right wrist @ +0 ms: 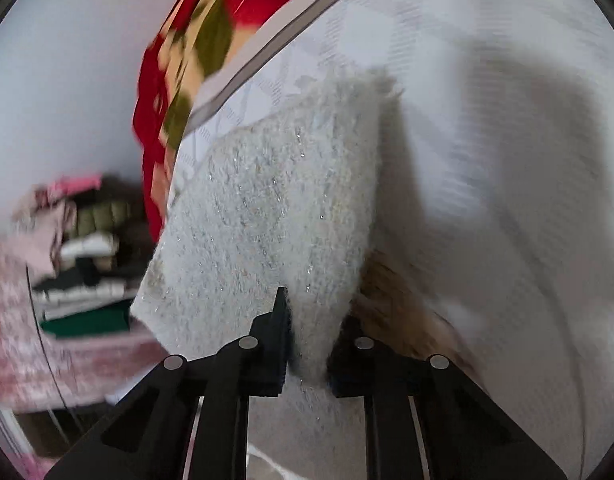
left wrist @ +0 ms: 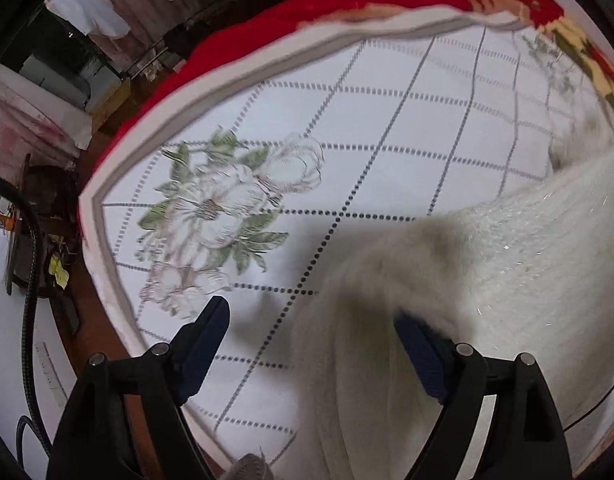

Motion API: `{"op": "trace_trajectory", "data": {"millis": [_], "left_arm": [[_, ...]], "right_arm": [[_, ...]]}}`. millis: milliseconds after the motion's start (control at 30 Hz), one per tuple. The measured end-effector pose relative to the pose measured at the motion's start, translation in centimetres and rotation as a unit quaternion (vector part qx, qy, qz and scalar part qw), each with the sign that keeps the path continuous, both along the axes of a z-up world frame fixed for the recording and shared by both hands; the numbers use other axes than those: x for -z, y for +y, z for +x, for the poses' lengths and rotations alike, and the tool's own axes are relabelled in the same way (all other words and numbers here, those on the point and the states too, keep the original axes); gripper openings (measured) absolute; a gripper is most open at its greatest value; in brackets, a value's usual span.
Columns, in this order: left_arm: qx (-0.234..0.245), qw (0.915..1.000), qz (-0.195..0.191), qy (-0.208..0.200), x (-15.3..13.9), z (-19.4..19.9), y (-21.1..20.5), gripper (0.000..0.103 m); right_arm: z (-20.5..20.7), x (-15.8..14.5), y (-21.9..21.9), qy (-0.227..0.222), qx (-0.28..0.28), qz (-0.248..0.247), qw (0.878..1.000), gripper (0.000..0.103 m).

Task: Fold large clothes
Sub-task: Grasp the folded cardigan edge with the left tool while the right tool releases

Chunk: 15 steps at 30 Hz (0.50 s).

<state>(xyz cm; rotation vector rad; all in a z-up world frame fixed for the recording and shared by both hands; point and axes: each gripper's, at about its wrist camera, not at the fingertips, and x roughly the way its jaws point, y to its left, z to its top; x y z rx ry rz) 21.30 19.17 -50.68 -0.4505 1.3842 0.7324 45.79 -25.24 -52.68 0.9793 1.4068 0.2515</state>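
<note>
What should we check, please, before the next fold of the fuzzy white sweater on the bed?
1. Right gripper clamped on the sweater: ok.
2. Left gripper gripping the sweater: not ok; jaws open, fabric only brushes one finger.
3. Lifted panel free of twists: cannot tell, blurred.
4. Bedsheet flat where the fold lands: ok.
5. Sweater within the bed edge: cannot tell.

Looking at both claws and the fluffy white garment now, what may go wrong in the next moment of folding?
1. The right claw pinches only a narrow bunch of the white fluffy garment, so the fabric may slip out when pulled.
2. The left claw is wide open with the garment against just one finger; closing now might grip poorly.
3. The patterned sheet lies directly underneath and might be caught too.
</note>
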Motion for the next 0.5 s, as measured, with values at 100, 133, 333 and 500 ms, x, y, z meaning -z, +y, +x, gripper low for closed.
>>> {"op": "trace_trajectory", "data": {"millis": [100,133,333,500], "left_arm": [[0.001,0.9999,-0.007,-0.011,-1.7,-0.7,-0.2,0.085],[0.002,0.9998,-0.011,-0.015,-1.9,-1.0,-0.3,0.085],[0.027,0.9980,-0.045,-0.035,-1.6,0.5,-2.9,0.084],[0.081,0.9925,-0.072,-0.057,-0.2,6.1,-5.8,0.084]], "right_arm": [[-6.5,-1.7,-5.1,0.027,0.051,-0.037,0.998,0.014],[-8.7,-2.2,-6.8,0.037,0.061,-0.054,0.996,0.014],[-19.9,-2.7,-14.4,0.098,0.049,-0.148,0.983,0.012],[-22.0,-4.5,-17.2,0.075,0.042,-0.203,0.975,0.014]]}}
